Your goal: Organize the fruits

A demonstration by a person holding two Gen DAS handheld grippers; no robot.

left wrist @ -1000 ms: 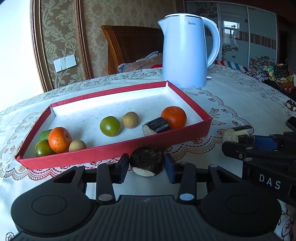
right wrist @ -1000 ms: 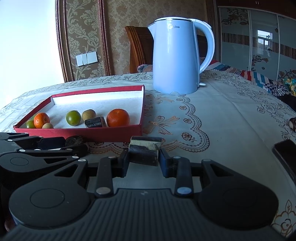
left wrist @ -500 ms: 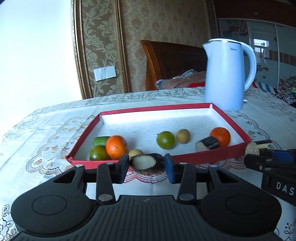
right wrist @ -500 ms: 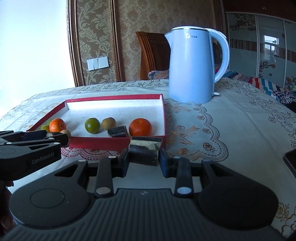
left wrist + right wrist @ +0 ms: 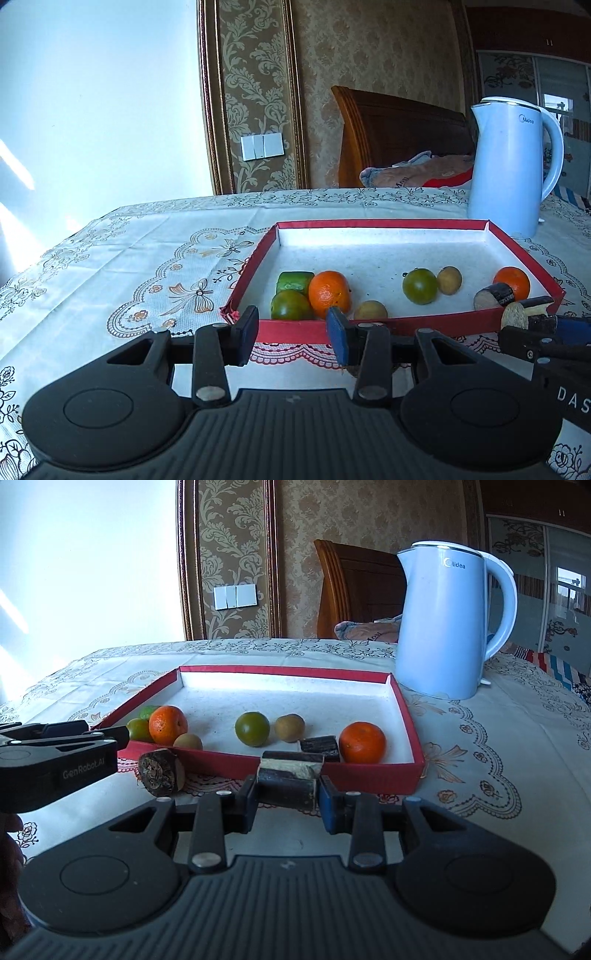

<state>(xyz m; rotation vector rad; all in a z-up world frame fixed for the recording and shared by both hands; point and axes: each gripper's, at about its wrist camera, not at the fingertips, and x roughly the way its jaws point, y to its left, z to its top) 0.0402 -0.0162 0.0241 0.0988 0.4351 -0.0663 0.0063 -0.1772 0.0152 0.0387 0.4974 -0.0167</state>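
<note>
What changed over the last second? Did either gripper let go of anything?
The left gripper has lost its dark cane piece, which now lies on the tablecloth just in front of the red tray. Its jaws have just been closing and hold nothing. It has shifted left along the tray's front. The right gripper still clamps its own cane chunk. The fruit in the tray and the kettle are unmoved.

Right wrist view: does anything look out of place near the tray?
Yes. A dark cane piece lies on its side on the tablecloth, just outside the tray's near wall, with nothing holding it. The left gripper beside it is open and empty. It looks stray, since the other cut piece sits inside.
</note>
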